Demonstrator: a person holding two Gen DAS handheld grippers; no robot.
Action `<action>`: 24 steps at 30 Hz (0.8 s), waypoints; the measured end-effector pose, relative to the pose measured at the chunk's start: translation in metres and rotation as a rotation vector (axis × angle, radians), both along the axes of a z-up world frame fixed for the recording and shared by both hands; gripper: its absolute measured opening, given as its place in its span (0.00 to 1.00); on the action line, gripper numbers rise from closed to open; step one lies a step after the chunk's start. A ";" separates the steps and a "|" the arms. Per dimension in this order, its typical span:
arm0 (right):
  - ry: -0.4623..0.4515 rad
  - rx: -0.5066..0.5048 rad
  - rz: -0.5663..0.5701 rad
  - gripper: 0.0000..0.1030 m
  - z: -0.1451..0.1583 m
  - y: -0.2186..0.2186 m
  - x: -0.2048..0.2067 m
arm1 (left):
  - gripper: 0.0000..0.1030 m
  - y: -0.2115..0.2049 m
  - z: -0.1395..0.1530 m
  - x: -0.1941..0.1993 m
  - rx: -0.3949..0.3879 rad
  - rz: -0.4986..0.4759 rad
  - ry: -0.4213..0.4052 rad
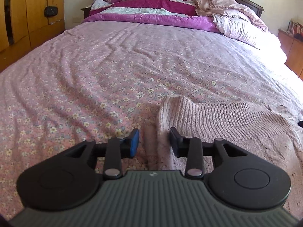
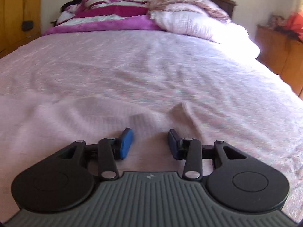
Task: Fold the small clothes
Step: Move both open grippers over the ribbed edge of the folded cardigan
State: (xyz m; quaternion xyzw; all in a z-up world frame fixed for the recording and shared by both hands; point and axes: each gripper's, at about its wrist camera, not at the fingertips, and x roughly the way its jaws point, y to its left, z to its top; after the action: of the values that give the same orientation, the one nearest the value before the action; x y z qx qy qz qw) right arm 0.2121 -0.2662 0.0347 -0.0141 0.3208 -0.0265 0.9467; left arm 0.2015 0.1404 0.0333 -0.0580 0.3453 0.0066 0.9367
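A pale pink ribbed knit garment (image 1: 217,119) lies flat on the floral bed sheet (image 1: 85,87) at the near right. My left gripper (image 1: 154,141) is open, low over the garment's left edge, with a raised fold of the knit standing between its blue pads. In the right wrist view, which is blurred, the same pink knit (image 2: 94,113) spreads under and ahead of my right gripper (image 2: 150,143), which is open and empty just above it.
Crumpled magenta and white quilts (image 1: 151,9) and a pale pink duvet (image 1: 236,24) are piled at the headboard. A wooden wardrobe (image 1: 22,19) stands at the left and a low wooden cabinet (image 1: 291,51) at the right.
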 end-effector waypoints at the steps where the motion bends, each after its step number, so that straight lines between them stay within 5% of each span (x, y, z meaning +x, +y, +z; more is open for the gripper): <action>1: -0.010 0.005 -0.025 0.44 0.001 -0.003 0.001 | 0.37 0.001 0.000 0.000 -0.004 0.001 0.002; 12: -0.054 0.091 -0.123 0.48 0.016 -0.037 -0.024 | 0.39 0.004 0.014 -0.020 -0.028 -0.014 0.019; 19: -0.061 0.180 -0.149 0.64 0.021 -0.055 -0.067 | 0.60 0.006 0.027 -0.039 -0.045 0.032 0.039; 24: -0.043 0.262 -0.142 0.75 0.024 -0.067 -0.092 | 0.61 0.002 0.034 -0.051 -0.030 0.044 0.073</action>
State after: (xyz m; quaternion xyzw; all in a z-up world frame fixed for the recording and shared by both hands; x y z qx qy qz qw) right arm 0.1204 -0.3330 0.0585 0.1329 0.3013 -0.0516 0.9428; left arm 0.1503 0.1426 0.0674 -0.0794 0.3778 0.0239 0.9222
